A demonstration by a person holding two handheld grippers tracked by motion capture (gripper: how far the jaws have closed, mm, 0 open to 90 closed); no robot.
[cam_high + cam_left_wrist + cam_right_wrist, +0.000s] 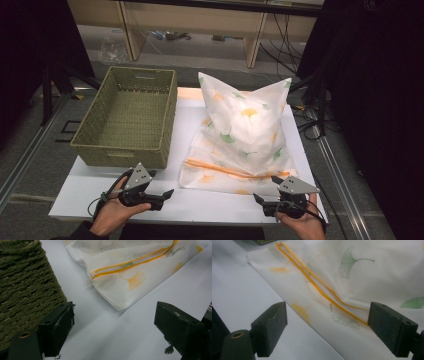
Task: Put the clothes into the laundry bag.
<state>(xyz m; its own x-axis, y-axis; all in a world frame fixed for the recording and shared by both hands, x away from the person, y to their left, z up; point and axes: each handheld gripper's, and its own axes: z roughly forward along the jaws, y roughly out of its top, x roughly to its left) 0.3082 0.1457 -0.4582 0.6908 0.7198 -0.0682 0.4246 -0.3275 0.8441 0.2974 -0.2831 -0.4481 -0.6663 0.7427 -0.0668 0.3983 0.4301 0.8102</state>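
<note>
Here, a soft pillow (245,135) is sitting on a flat white table (200,202). The pillow is wearing a thin white cover with little fan-shaped leaves printed on it in green and yellow. Two of its corners are sticking up like pointy ears at the back. The front of the cover is lying loose and flat on the table, a bit wrinkly. An orange zipper (235,171) is running across this flat part in a long thin line. In the right gripper view the zipper (317,287) is looking like two orange stripes side by side, joining at a rounded end.

Just beside the pillow, on its left in the high view, a green basket (127,116) is standing. It is a box shape with a bumpy woven wall, like thick twisted rope. In the left gripper view its rough wall (25,290) is rising up close by.

The left gripper (165,194) is resting low in a hand (112,215) near the front of the basket. Its black blocky jaws are standing wide apart with nothing between them, over bare table, and the cover's near corner (120,285) is lying a little ahead.

The right gripper (260,200) is sitting in the other hand (302,225) at the front edge of the cover. Its jaws are wide apart too, holding nothing, and the loose cloth (352,277) is spreading out just past them.
</note>
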